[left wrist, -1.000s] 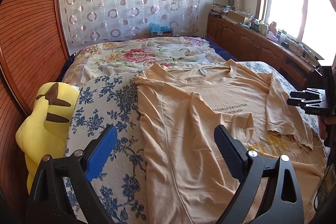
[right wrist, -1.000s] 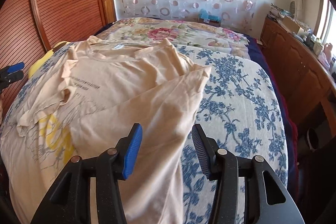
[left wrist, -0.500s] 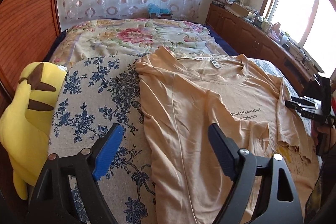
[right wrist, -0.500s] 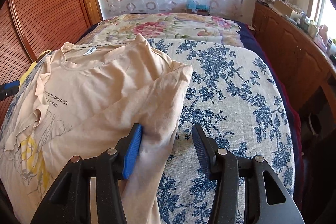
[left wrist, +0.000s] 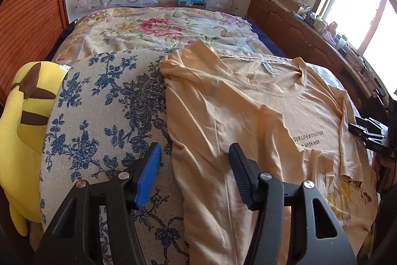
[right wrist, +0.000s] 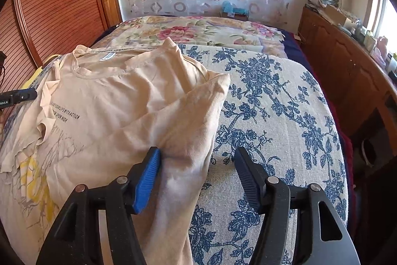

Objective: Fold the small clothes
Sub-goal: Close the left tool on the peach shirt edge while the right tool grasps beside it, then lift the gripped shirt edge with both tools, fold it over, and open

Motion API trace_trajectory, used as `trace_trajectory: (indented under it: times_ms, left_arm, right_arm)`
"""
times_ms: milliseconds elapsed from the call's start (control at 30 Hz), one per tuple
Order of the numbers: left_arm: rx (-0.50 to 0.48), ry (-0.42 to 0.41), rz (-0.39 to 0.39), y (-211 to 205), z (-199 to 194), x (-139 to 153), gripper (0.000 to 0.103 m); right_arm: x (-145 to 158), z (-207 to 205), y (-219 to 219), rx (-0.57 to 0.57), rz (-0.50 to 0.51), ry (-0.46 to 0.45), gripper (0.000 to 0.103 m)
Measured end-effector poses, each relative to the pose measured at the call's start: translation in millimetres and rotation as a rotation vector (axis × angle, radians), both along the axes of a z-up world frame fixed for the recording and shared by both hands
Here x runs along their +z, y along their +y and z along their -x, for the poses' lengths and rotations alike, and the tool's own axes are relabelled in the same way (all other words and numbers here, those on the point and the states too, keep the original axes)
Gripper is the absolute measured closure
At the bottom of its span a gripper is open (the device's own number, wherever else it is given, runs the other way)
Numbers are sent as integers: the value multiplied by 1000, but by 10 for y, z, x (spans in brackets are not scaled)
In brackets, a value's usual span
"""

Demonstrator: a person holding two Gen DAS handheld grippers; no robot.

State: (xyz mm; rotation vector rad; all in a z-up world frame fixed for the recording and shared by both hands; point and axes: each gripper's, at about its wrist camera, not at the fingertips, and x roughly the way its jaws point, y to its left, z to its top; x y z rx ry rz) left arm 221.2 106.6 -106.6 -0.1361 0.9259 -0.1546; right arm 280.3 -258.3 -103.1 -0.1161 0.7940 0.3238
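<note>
A beige T-shirt (left wrist: 248, 116) with black lettering lies on the blue-flowered bed cover, both long sides folded inward. It also shows in the right wrist view (right wrist: 111, 111). My left gripper (left wrist: 193, 163) is open, low over the shirt's left folded edge, jaws astride that edge. My right gripper (right wrist: 197, 165) is open, low over the shirt's right folded edge, the blue finger over cloth and the black finger over the cover. Neither holds anything. The right gripper shows at the far right of the left wrist view (left wrist: 367, 133).
A yellow plush toy (left wrist: 19, 128) lies at the bed's left edge. A flowered quilt (left wrist: 161, 29) covers the far bed. A wooden wardrobe (right wrist: 54, 11) stands left, a low cabinet (left wrist: 310, 36) with clutter under the window right.
Both grippers have moved forward and lower toward the shirt's folded side edges. The left gripper's jaws have narrowed a little. The shirt has not moved.
</note>
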Motion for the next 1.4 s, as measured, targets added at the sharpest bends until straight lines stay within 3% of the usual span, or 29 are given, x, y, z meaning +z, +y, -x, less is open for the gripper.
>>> trace_trajectory:
  times_ms: [133, 233, 333, 533, 667, 800, 833, 867, 933, 967, 1033, 1167, 1400]
  left_arm:
    - [-8, 0, 4, -6, -35, 0, 53]
    - [-38, -4, 33, -2, -36, -2, 79]
    - [-53, -4, 38, 2, -22, 7, 95]
    - [-39, -82, 38, 22, 128, 200, 96]
    - [-38, -90, -1, 2, 130, 239, 96]
    - [-40, -106, 19, 4, 168, 282, 97]
    - [-43, -111, 23, 0, 185, 304, 97]
    - [-52, -112, 28, -18, 211, 330, 98]
    - [-86, -135, 38, -91, 324, 418, 98]
    - [-97, -149, 34, -121, 382, 463, 98]
    - [-115, -192, 28, -193, 557, 595, 98]
    - [-140, -284, 27, -237, 981, 860, 98]
    - [-126, -387, 31, -20, 1749, 1090, 98]
  right_arm:
    - [1, -6, -25, 0, 4, -1, 39]
    - [3, -10, -12, 0, 9, -2, 39]
    - [3, -7, -11, 0, 9, -2, 38]
    - [3, -9, -15, 0, 8, -2, 38]
    - [2, -5, -7, -2, 7, -1, 38]
    - [2, -6, -11, -1, 4, 0, 38]
    - [6, -2, -1, 7, 1, -1, 43]
    - [17, 21, 26, 43, -6, -8, 66]
    - [25, 83, 145, 120, 20, -24, 90]
    - [29, 117, 203, 133, 54, -38, 96]
    - [77, 194, 266, 151, 65, -60, 96]
    - [364, 448, 181, 149, -23, -156, 97]
    - [815, 1249, -245, 156, -143, -288, 97]
